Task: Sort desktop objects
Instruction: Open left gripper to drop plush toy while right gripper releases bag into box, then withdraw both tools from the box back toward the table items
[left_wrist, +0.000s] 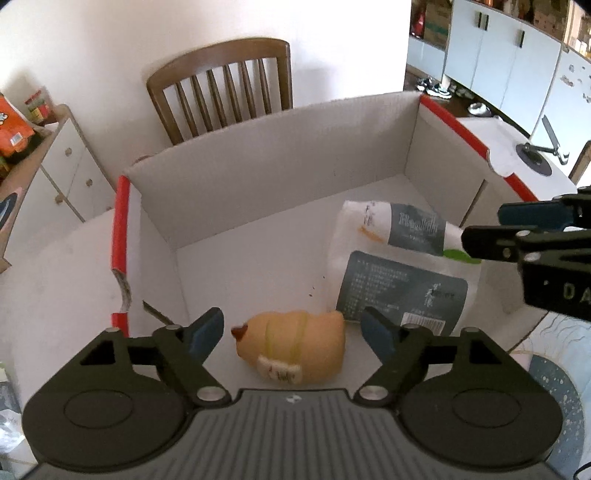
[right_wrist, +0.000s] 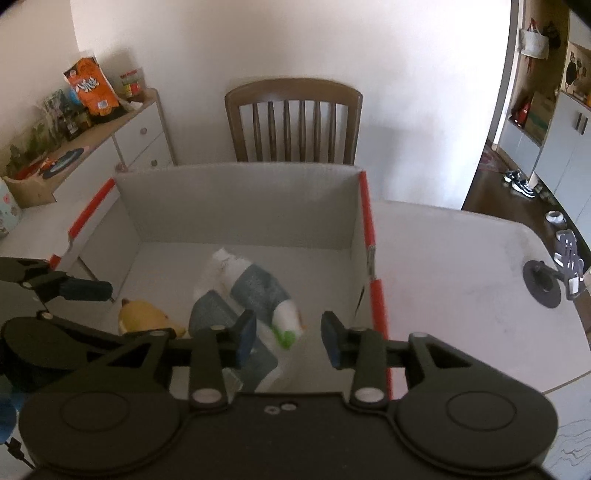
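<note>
- The left gripper (left_wrist: 291, 332) is held over the near end of an open cardboard box (left_wrist: 280, 162) with red-taped edges; its jaws are spread wide and nothing is gripped.
- A tan plush toy (left_wrist: 295, 347) is seen lying on its side on the box floor, between the blue pads (left_wrist: 205, 334) of the left gripper but clear of both.
- The right gripper (right_wrist: 288, 338) is held over the right part of the same box, its jaws partly apart and empty.
- A white and grey tube (right_wrist: 264, 291) with a green tip is seen beneath the right gripper, resting on a white and grey packet (left_wrist: 399, 291) on the box floor.
- The toy and the packet lie just beside each other.
- The box is set on a white table (right_wrist: 461, 266), with a wooden chair (right_wrist: 293, 122) behind it.
- A small black stand (right_wrist: 546, 284) is placed on the table, well apart from the box.
</note>
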